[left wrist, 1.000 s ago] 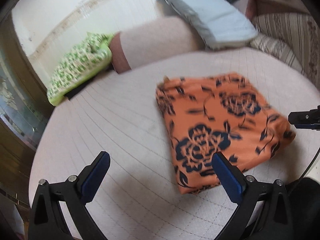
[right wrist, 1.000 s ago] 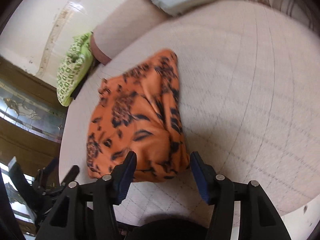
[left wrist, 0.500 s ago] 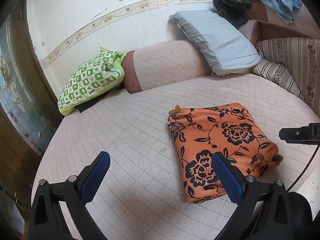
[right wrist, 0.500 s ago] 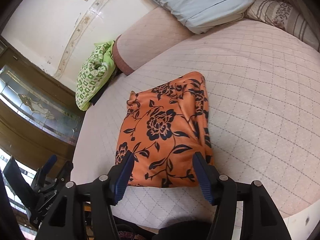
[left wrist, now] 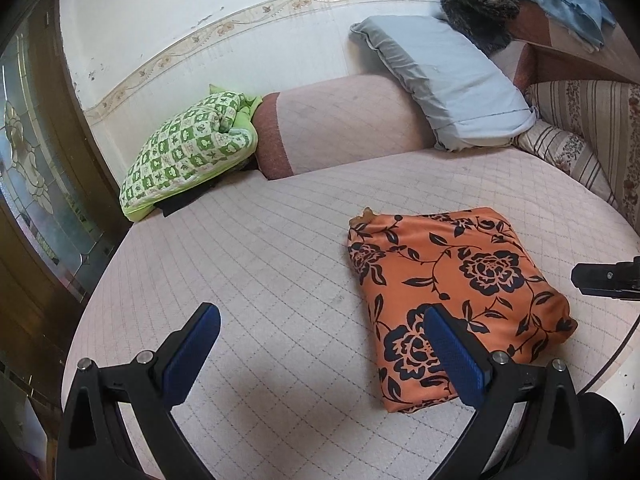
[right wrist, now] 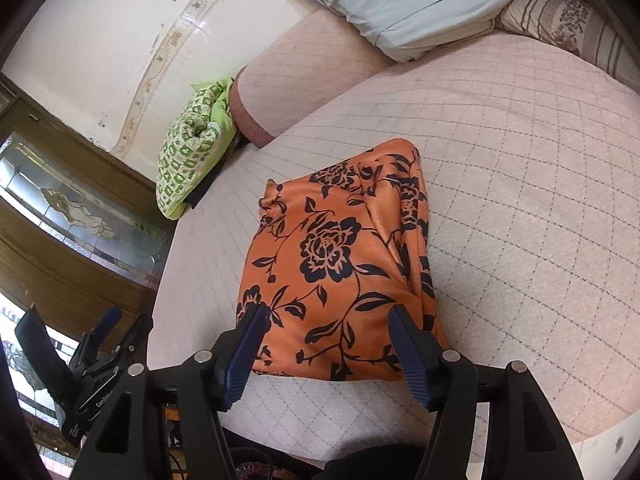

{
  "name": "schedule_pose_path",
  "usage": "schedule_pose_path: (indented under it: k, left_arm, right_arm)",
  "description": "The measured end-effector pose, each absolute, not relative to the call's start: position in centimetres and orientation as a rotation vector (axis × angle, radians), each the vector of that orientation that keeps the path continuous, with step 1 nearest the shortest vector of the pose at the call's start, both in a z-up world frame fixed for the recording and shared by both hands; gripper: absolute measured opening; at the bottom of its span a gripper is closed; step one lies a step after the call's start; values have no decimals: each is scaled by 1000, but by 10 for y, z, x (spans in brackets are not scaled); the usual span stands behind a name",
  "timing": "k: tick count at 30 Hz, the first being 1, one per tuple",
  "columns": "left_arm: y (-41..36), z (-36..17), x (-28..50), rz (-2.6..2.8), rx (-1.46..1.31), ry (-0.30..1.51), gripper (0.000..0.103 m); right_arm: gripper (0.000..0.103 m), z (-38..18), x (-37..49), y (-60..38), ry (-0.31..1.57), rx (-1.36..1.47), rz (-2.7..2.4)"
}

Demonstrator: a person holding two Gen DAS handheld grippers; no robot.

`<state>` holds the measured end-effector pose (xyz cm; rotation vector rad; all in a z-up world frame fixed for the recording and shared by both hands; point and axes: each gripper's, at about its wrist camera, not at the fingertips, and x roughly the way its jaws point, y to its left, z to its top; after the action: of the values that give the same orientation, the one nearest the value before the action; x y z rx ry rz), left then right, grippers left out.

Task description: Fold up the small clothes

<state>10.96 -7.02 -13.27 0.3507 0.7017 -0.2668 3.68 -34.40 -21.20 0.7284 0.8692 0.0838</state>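
Left to right. Far left edge: wooden door with a leaded glass panel. Next to it, a green-and-white checked blanket is bundled up against the wall, leaning on a pink bolster that runs along the back of the bed.

Left gripper: jaws spread wide, nothing between the blue pads, hanging above bare quilted bed cover. Its right finger overlaps the near left part of the cloth in the left wrist view, but I see no contact. In the right wrist view the same left gripper shows at the lower left, off the bed's edge, clear of the cloth.

Task item: orange cloth with black flowers, folded into a rough rectangle, lying flat on the bed cover right of centre, near the front edge. One small corner pokes up at its far left corner. Folded layers are bunched along its right side in the right wrist view.

Right gripper: jaws have just been opening and stand about two-thirds apart, holding nothing. The near edge of the cloth lies below the gap, pads off the fabric. One black tip of it shows at the right edge of the left wrist view.

Back right: grey-blue pillow resting on the bolster, striped floral cushion beside it, dark furry item and blue cloth on the wooden headboard.
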Motion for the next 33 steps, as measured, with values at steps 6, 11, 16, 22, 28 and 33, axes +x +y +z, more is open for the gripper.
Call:
schedule_pose_path:
  k: [6, 11, 16, 22, 28, 33]
  left_arm:
    - [-61, -120, 103, -257, 328, 678, 102]
    - [-55, -112, 96, -256, 316, 660, 102]
    - [-54, -113, 97, -253, 315, 664, 102]
    - [-58, -123, 107, -247, 322, 688, 102]
    - [-67, -138, 118, -241, 334, 725, 102]
    - [-80, -155, 140, -296, 314, 792, 102]
  right_arm:
    - [69, -196, 32, -336, 836, 707, 103]
    - [69, -185, 28, -330, 821, 687, 117]
    - [70, -183, 26, -327, 816, 680, 120]
    - [70, -186, 28, -330, 822, 682, 115]
    - [70, -199, 37, -340, 844, 703, 106]
    - [72, -207, 49, -346, 864, 705, 102]
